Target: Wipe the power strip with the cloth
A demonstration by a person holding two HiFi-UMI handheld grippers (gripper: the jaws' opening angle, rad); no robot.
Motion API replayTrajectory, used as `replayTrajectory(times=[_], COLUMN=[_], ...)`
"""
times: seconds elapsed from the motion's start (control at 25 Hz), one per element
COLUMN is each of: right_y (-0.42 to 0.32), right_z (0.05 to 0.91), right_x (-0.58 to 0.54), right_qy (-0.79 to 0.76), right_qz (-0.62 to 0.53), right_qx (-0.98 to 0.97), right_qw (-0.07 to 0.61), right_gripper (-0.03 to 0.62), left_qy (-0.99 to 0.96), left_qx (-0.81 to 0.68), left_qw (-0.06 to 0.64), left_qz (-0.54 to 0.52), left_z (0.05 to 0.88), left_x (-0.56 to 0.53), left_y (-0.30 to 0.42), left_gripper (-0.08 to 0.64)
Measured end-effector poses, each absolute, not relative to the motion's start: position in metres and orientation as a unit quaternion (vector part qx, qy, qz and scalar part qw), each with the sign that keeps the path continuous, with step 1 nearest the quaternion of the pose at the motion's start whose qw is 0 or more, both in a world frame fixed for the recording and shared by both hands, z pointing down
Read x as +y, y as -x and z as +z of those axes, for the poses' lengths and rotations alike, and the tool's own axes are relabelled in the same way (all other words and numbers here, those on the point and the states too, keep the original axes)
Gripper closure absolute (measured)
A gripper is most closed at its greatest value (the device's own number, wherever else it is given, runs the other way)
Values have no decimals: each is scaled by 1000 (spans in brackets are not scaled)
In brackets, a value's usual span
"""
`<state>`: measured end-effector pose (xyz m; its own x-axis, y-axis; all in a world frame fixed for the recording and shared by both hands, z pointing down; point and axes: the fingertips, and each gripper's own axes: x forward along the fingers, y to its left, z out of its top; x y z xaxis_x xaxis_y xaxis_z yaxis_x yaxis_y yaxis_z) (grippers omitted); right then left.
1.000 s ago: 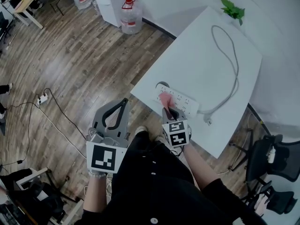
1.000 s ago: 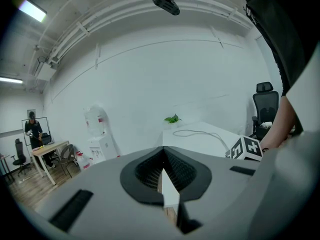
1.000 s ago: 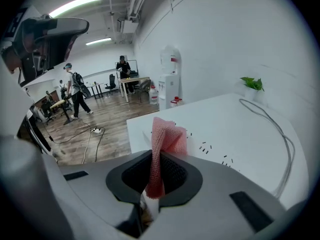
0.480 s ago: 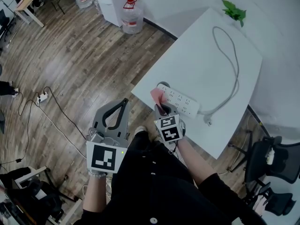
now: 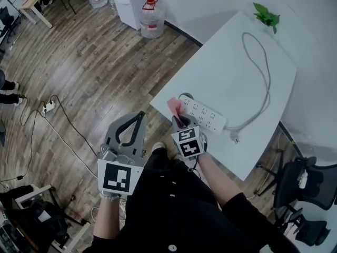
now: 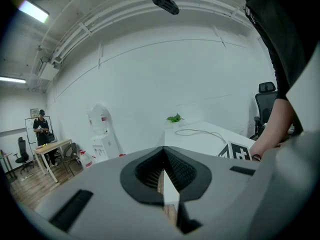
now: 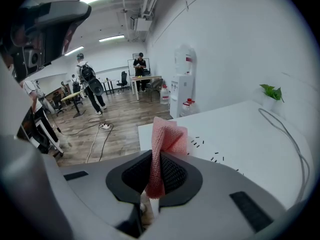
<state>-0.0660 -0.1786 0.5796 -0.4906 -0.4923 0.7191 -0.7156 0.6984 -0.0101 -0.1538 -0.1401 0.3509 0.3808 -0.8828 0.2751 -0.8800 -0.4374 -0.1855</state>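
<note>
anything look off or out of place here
Nothing damaged or spilled. The power strip lies at an angle near the table corner, its plug loose on the tabletop by the edge; the cloth is bunched in the right gripper.

Pink mesh cloth (image 7: 167, 136) bunched upright by end of white pwr strip (image 5: 202, 113), flat on table (image 5: 221, 73).

The right gripper (image 5: 180, 121) has drawn back along the power strip (image 5: 206, 116), carrying the pink cloth (image 5: 174, 106) from over the sockets to the strip's end at the table (image 5: 226, 67) edge nearest the person
</note>
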Motion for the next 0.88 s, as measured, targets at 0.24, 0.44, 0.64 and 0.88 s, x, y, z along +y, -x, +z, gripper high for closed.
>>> replayTrajectory(times=[0.24,0.44,0.64,0.88], right_y=[67,67,66,61], right_z=[579,571,560,563], right_x=[-177,-180,-192,-212], right_qy=[-357,-362,-370,-374], right_qz=[165,163,153,142], right_qx=[-849,-850,-851,-844], right_qw=[353,346,340,358], right_gripper=[537,537,537,537], left_qy=[832,834,835,834], left_qx=[529,527,525,527], left_qw=[3,6,7,9], left_qz=[-167,-164,-165,-166], left_z=[353,351,349,350], left_x=[-140,-142,-144,-148], left_y=[153,151,150,150], left_gripper=[549,549,548,549])
